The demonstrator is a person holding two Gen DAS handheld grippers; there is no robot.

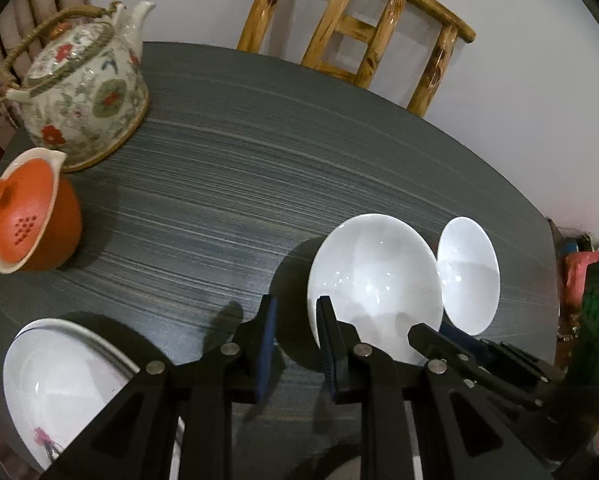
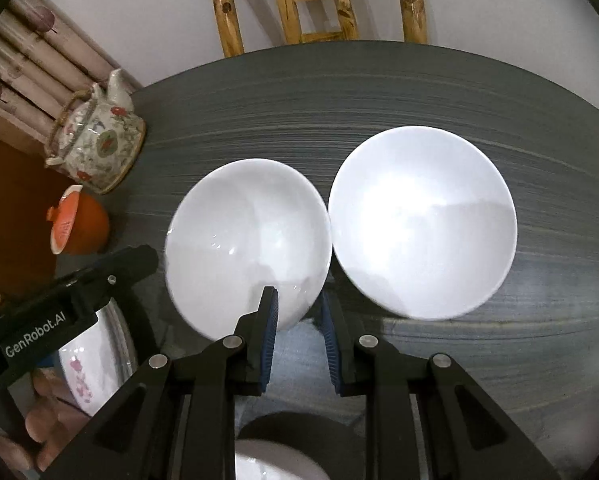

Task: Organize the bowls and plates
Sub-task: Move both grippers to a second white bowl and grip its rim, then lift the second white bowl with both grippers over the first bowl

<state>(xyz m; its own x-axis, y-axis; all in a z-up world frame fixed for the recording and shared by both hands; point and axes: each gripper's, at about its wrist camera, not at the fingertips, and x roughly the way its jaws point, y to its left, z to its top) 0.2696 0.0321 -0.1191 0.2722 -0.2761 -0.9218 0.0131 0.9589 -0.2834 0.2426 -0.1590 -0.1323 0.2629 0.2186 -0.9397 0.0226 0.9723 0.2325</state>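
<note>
Two plain white bowls stand side by side on the dark striped table. In the right wrist view the left bowl [image 2: 247, 240] and right bowl [image 2: 423, 220] almost touch. My right gripper [image 2: 297, 316] is open, its jaws astride the near rim of the left bowl, not closed on it. In the left wrist view the same bowls show as a larger one [image 1: 375, 280] and a farther one [image 1: 469, 274]. My left gripper [image 1: 295, 320] is open and empty just left of the larger bowl. A white plate with pink flowers [image 1: 59, 384] lies at the lower left.
A flowered teapot [image 1: 83, 92] and an orange lidded cup [image 1: 31, 216] stand at the table's left edge. A wooden chair [image 1: 359, 32] is behind the table. The flowered plate also shows in the right wrist view [image 2: 87, 368], under the left gripper's body.
</note>
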